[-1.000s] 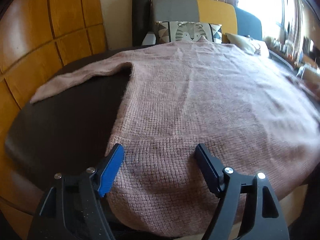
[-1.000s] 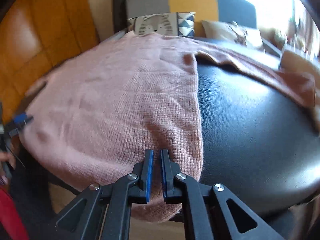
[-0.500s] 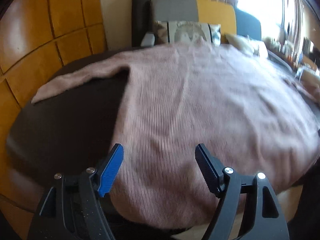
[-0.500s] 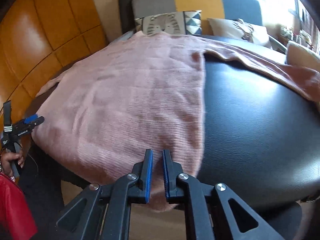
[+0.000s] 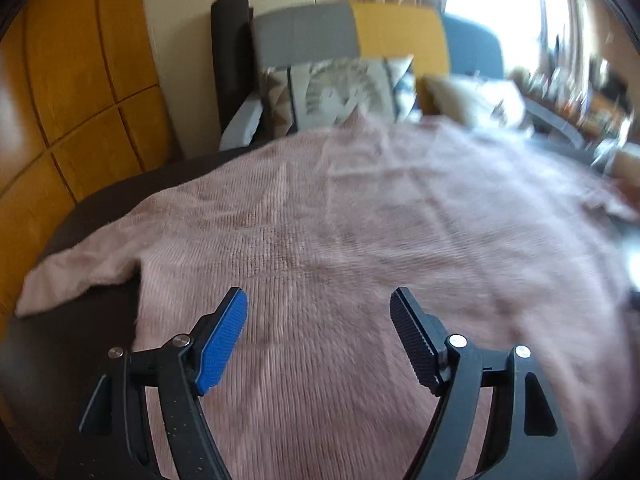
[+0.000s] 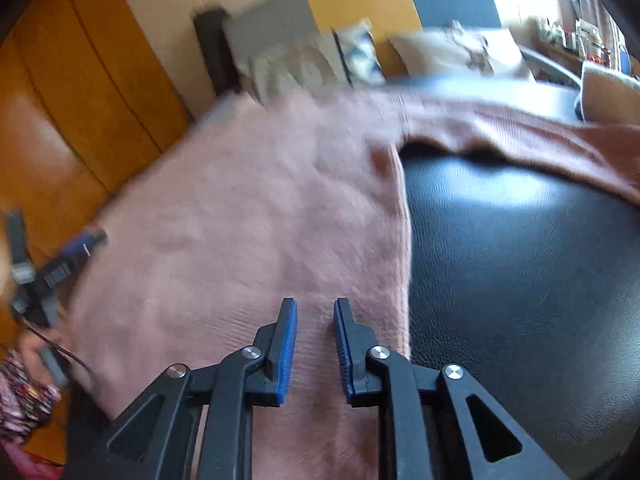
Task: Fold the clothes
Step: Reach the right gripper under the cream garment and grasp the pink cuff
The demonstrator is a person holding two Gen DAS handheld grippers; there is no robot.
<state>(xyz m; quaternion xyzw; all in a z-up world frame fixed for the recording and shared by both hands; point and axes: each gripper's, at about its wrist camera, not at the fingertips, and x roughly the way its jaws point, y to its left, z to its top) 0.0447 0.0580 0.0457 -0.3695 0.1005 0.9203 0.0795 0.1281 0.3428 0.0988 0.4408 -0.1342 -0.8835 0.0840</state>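
A pink sweater [image 5: 360,240] lies spread flat on a dark worktop [image 6: 520,280]. It covers most of the top. One sleeve [image 5: 80,272] sticks out to the left side in the left view. The other sleeve [image 6: 540,140] runs out across the shiny dark top in the right view. The bottom edge of the sweater hangs a little over the near edge of the worktop.

The left tongs [image 5: 318,336] hang over the sweater with their jaws wide apart. Nothing is between the blue pads [image 5: 224,344] but air, and the sweater is below them. They hold nothing.

The right tongs [image 6: 316,344] are over the sweater near its right edge. Their jaws are opening, with a small gap between them. The knit shows through the gap, and the pads do not press on it.

In the right view the left tongs [image 6: 76,248] show small and blurred at the far left, with a hand [image 6: 32,344] below them.

Behind the worktop is a sofa [image 5: 360,36] in grey, yellow and blue. A cushion [image 5: 340,92] with an animal picture leans on it. A brown wooden wall [image 5: 72,92] is on the left. Bright light comes from a window [image 5: 500,8] on the right.
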